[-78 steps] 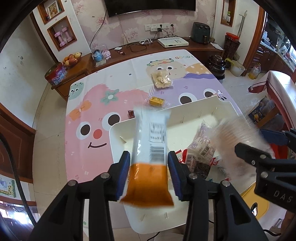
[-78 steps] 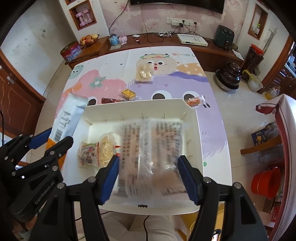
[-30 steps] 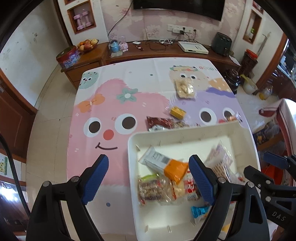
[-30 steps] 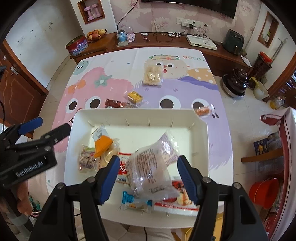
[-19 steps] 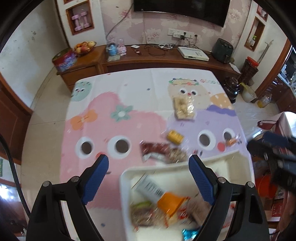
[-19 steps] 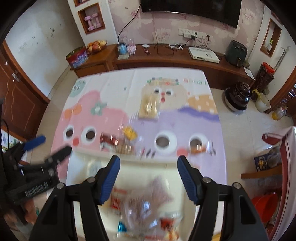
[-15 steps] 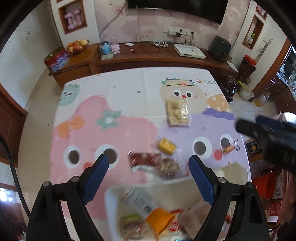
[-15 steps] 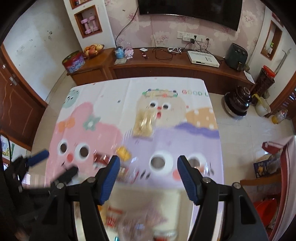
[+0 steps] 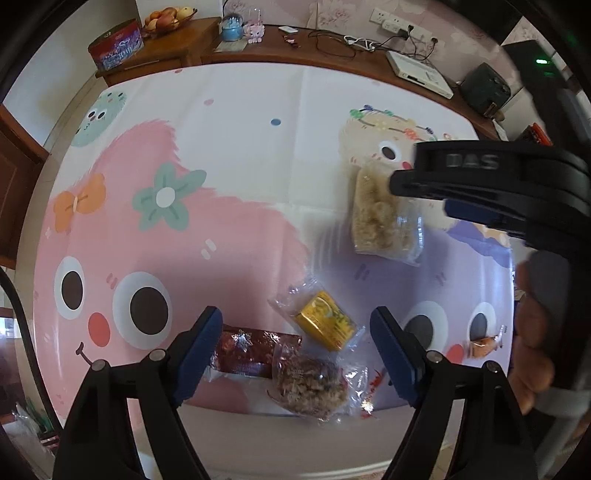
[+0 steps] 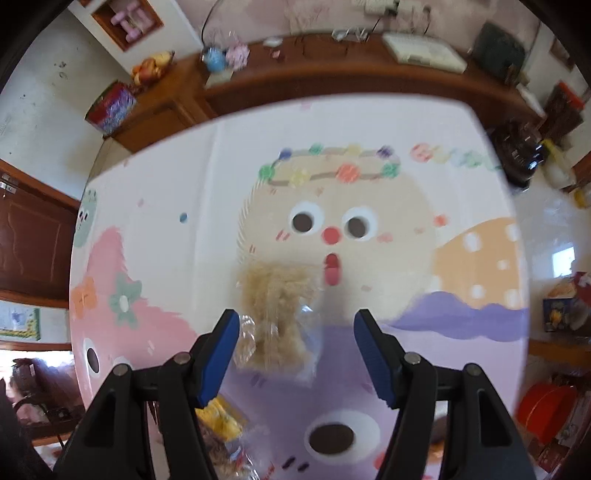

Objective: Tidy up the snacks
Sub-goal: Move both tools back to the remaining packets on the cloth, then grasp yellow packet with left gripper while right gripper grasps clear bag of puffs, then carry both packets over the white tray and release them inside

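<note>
My left gripper (image 9: 295, 350) is open and empty above a cluster of snacks on the cartoon tablecloth: a dark red bar (image 9: 251, 352), a clear pack of brown crumbly snack (image 9: 312, 384) and a yellow wrapped snack (image 9: 327, 325). A small orange snack (image 9: 485, 343) lies to the right. My right gripper (image 10: 295, 350) is open and empty over a clear bag of beige puffed snack (image 10: 275, 317). That bag also shows in the left wrist view (image 9: 382, 221), partly under the right gripper (image 9: 491, 192). The white tray is out of view.
The tablecloth (image 9: 221, 184) covers the whole table. A wooden sideboard (image 9: 332, 55) runs behind it with a red tin (image 9: 116, 44), a fruit bowl (image 9: 166, 18) and a white box (image 9: 419, 72). A red bucket (image 10: 543, 410) stands on the floor at right.
Both grippers let their packs go into the white tray, then moved forward over the table. The tray has dropped out of view and the loose snacks are now close under the jaws.
</note>
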Available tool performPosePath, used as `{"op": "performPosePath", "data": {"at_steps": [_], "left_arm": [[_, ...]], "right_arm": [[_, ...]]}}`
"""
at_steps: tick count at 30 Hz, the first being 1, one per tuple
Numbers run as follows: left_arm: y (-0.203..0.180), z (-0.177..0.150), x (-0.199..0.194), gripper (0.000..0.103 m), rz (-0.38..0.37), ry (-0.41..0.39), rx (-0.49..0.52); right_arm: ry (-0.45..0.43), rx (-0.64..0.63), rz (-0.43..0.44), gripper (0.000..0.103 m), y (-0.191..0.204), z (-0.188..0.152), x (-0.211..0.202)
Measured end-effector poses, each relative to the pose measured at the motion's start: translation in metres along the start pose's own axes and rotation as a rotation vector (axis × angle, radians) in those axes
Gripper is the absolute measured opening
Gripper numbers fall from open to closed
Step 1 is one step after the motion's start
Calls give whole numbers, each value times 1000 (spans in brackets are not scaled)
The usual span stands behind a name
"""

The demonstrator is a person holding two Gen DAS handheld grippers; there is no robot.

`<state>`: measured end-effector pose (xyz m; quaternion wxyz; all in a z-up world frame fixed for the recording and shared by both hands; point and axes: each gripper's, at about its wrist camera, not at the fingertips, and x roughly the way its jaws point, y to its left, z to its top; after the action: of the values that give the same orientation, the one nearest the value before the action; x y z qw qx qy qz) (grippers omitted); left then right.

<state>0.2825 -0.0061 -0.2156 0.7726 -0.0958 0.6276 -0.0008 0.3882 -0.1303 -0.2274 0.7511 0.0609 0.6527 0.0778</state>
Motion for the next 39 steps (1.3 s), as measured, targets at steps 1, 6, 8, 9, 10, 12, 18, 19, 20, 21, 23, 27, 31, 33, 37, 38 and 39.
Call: {"op": "performPosePath", "data": {"at_steps": [1, 6, 8, 9, 10, 12, 18, 19, 20, 21, 23, 27, 31, 33, 37, 38, 39], "left_arm": [[1, 0, 3, 81, 0, 7, -3], [3, 5, 14, 81, -19, 41, -17], [0, 7, 18, 81, -19, 48, -9], [-3, 8, 22, 79, -18, 55, -1], [-6, 9, 24, 77, -19, 63, 5], [-13, 11, 33, 74, -30, 98, 27], [-31, 8, 60, 51, -33, 207, 69], [-34, 7, 61, 47, -26, 205, 74], [-38, 8, 61, 39, -15, 198, 98], [-41, 8, 61, 32, 0, 194, 113], [-43, 9, 61, 28, -2, 190, 124], [-35, 10, 58, 27, -30, 170, 114], [-21, 7, 36, 26, -32, 110, 103], [-15, 8, 15, 26, -33, 64, 96], [-5, 5, -29, 26, -45, -14, 87], [-3, 4, -45, 26, -44, -42, 92], [4, 1, -55, 26, -43, -61, 97]], "right_arm": [[13, -5, -2, 65, 1, 1, 8], [67, -39, -19, 65, 10, 3, 34], [65, -49, -5, 51, 10, 3, 36], [68, -48, 17, 48, 8, 3, 35], [67, -44, 28, 44, 5, 2, 34], [58, -34, 21, 39, -2, 1, 28], [46, 5, -8, 34, -30, -6, 14], [47, 11, -7, 34, -34, -9, 12], [47, 16, -6, 34, -37, -11, 11], [45, 24, -2, 34, -40, -13, 10], [46, 31, 6, 33, -42, -16, 9], [47, 22, 23, 31, -42, -24, 6], [25, 5, 47, 29, -36, -32, -5], [6, -5, 61, 28, -31, -36, -15], [-36, -12, 106, 28, -22, -45, -42], [-46, -10, 118, 28, -21, -48, -49], [-61, -9, 133, 28, -18, -52, -59]]}}
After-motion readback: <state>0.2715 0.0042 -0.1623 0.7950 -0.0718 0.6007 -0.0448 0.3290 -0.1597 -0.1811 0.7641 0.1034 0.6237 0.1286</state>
